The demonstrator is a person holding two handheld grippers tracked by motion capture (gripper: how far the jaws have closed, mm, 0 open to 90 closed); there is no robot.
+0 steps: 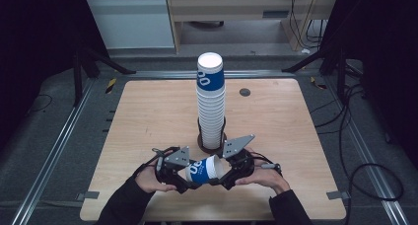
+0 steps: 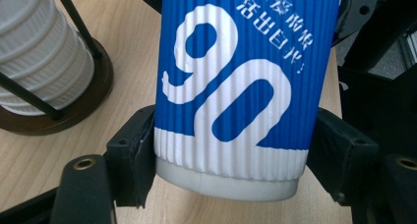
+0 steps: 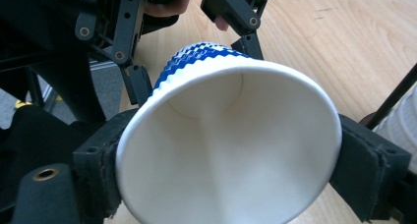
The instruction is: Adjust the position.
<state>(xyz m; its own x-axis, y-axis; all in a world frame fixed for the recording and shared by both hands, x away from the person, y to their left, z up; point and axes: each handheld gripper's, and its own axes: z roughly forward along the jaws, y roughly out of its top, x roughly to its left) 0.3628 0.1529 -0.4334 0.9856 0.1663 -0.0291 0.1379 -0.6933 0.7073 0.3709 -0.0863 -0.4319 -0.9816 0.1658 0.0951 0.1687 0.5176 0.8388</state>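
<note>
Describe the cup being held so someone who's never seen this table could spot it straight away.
On the wooden table, find the tall stack of cups in its round stand. Just in front of it, a single cup lies on its side between the two grippers. Unlike the stacked cups, it's alone, horizontal, blue-sleeved with big white numerals.

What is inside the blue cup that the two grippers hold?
Nothing: the right gripper view looks into the cup and shows bare white walls and the round bottom. The part of the inside below the near rim is hidden.
</note>
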